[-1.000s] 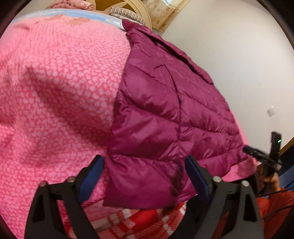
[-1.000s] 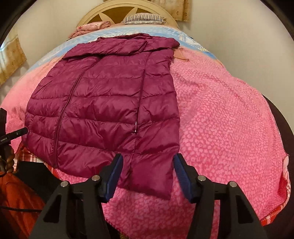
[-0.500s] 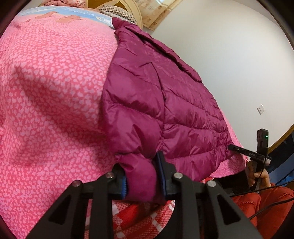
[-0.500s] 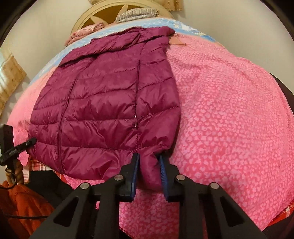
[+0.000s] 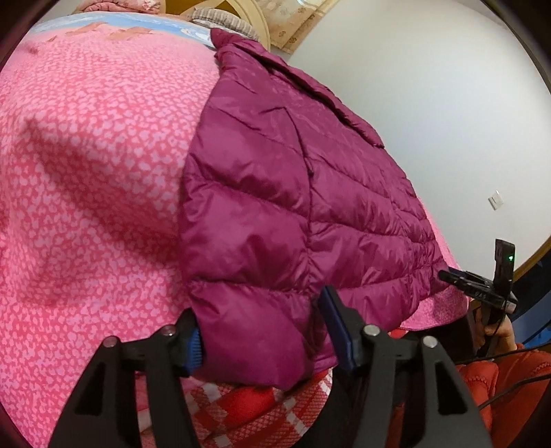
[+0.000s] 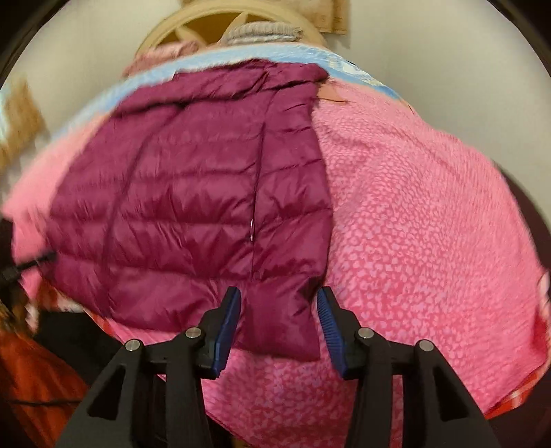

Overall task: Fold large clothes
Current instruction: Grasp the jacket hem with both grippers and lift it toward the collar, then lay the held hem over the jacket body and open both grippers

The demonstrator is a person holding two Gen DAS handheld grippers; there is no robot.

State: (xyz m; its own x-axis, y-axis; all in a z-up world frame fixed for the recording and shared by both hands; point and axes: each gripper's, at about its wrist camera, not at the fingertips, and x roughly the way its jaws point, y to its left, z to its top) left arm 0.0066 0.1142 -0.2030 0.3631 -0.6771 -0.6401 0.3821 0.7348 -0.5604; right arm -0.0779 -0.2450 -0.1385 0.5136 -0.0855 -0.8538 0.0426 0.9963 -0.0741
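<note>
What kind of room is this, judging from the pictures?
Most likely a bedroom. The purple jacket lies on a bed with a pink blanket, there is a curved wooden headboard at the far end, and a pillow rests against it.

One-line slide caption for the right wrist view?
Right claw open, straddling the hem corner of a maroon puffer jacket spread on a pink bedspread.

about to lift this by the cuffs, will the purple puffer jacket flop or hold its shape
Probably floppy: the jacket drapes over the bed edge. Likely light, given its puffy quilting. Its glossy shell looks slippery, so a sleeve cuff may slide between the open left gripper's pads.
</note>
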